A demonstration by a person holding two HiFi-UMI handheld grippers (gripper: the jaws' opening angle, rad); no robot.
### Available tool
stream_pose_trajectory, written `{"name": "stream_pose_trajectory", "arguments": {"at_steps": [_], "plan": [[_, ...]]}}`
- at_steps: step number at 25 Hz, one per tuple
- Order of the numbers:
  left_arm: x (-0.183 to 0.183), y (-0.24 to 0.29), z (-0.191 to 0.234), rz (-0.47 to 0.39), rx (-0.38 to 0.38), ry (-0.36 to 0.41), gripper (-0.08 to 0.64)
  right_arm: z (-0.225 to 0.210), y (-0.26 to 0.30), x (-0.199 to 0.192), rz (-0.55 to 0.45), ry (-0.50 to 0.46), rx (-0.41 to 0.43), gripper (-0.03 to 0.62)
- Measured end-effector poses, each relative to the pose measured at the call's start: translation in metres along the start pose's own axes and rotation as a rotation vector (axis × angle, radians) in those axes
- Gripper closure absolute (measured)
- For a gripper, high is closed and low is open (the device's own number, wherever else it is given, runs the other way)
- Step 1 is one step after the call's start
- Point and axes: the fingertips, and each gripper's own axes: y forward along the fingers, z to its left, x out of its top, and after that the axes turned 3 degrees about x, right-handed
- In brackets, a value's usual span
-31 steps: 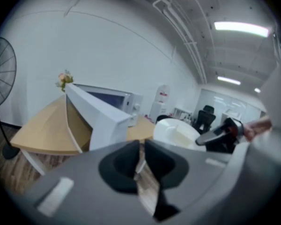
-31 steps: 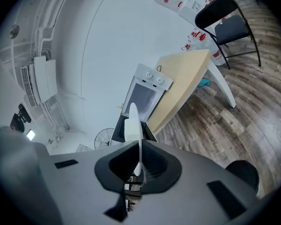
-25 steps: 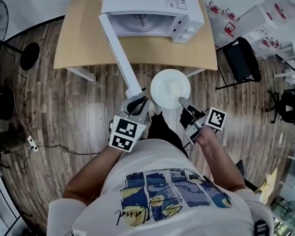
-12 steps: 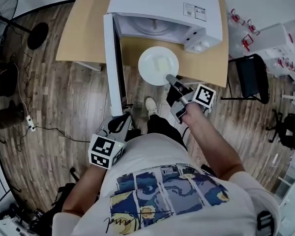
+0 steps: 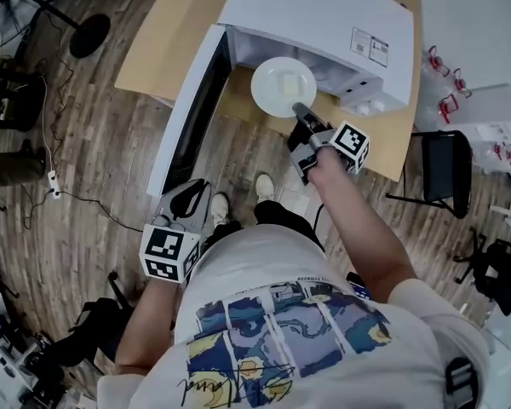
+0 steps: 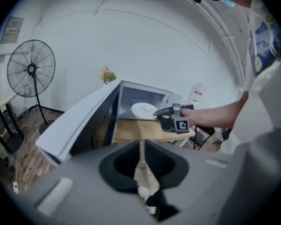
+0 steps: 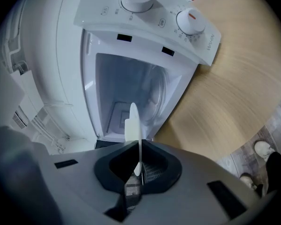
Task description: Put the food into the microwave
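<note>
White and boxy, the microwave (image 5: 324, 24) stands on the light wooden table (image 5: 162, 45) with its door (image 5: 192, 109) swung wide open. Left of that door and well back from the microwave, the left gripper (image 5: 190, 198) hangs low, jaws closed on nothing. At the microwave's mouth, the round white plate (image 5: 277, 88) carrying a pale square of food (image 5: 290, 83) hovers just before the cavity (image 7: 126, 93), its near rim pinched in the jaws of the right gripper (image 5: 301, 113). The insertion step is in hand. Next, the plate likely needs a level push inward, a gentle set-down on the cavity floor, then release.
</note>
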Motion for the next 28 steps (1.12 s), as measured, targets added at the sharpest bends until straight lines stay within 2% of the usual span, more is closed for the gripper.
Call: {"name": "stream_pose_trajectory", "arguments": {"at_steps": [4, 9, 22, 28], "plan": [[0.008, 0.004, 0.013, -0.009, 0.035, 0.001, 0.522, -0.004, 0.019, 0.01, -0.002, 0.002, -0.005, 0.578], [0.016, 0.012, 0.017, -0.005, 0.039, -0.009, 0.522, -0.013, 0.033, 0.026, -0.031, 0.023, -0.021, 0.578], [0.04, 0.035, 0.016, 0.004, -0.005, -0.005, 0.522, -0.036, 0.061, 0.062, -0.17, 0.138, -0.05, 0.578], [0.052, 0.042, 0.015, -0.001, -0.035, 0.003, 0.522, -0.035, 0.073, 0.07, -0.223, 0.148, -0.063, 0.578]]}}
